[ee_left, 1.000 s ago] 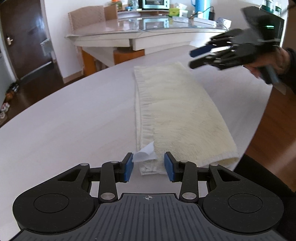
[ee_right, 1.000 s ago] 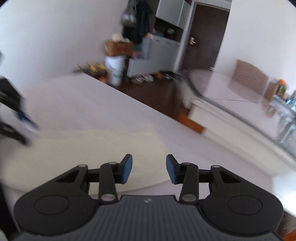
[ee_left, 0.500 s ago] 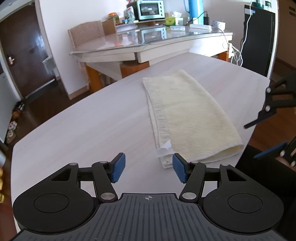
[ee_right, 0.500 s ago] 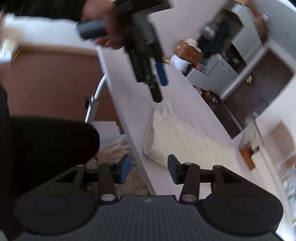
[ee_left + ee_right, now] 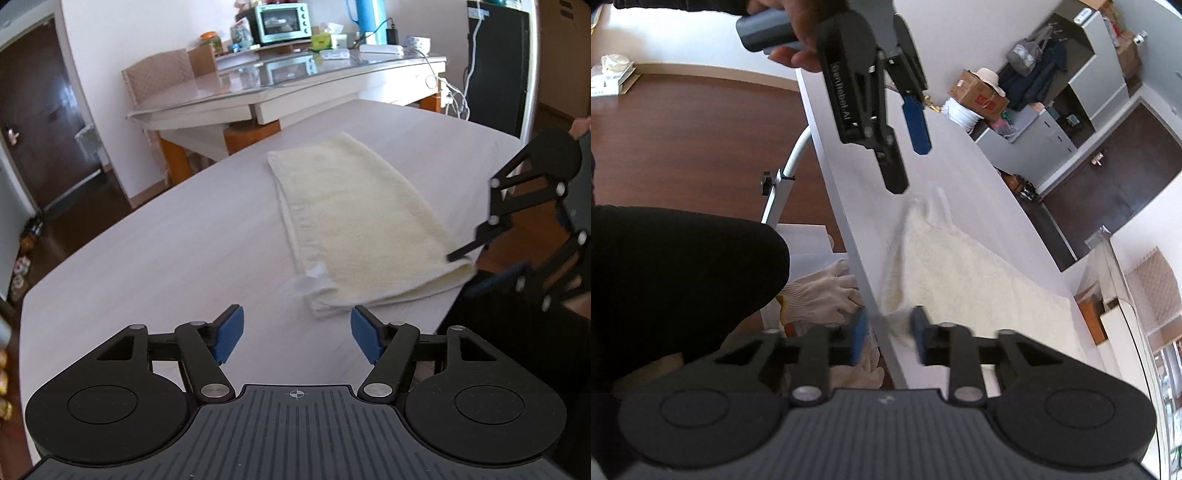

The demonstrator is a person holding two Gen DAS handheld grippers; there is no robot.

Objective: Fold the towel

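A cream towel (image 5: 351, 206), folded into a long strip, lies on the pale table (image 5: 166, 258) and runs away from me, with a white label (image 5: 308, 280) at its near left corner. My left gripper (image 5: 295, 328) hovers just short of that corner, its jaws opening and nothing between them. My right gripper (image 5: 465, 269) comes in from the right at the table's edge. In the right wrist view its jaws (image 5: 886, 332) are blurred and closing on the near right corner of the towel (image 5: 960, 280). The left gripper (image 5: 910, 166) hangs above the far corner there.
A glass-topped table (image 5: 295, 92) with a toaster oven (image 5: 282, 22) and a chair (image 5: 159, 81) stands behind. A black cabinet (image 5: 495, 66) is at the back right. Below the table edge are a white work glove (image 5: 820, 295) and the person's dark leg (image 5: 683, 277).
The right gripper swung from the towel's far end to its near right corner, rolled over and closed there. The left gripper let go of the label corner, opened wider and drew back slightly.
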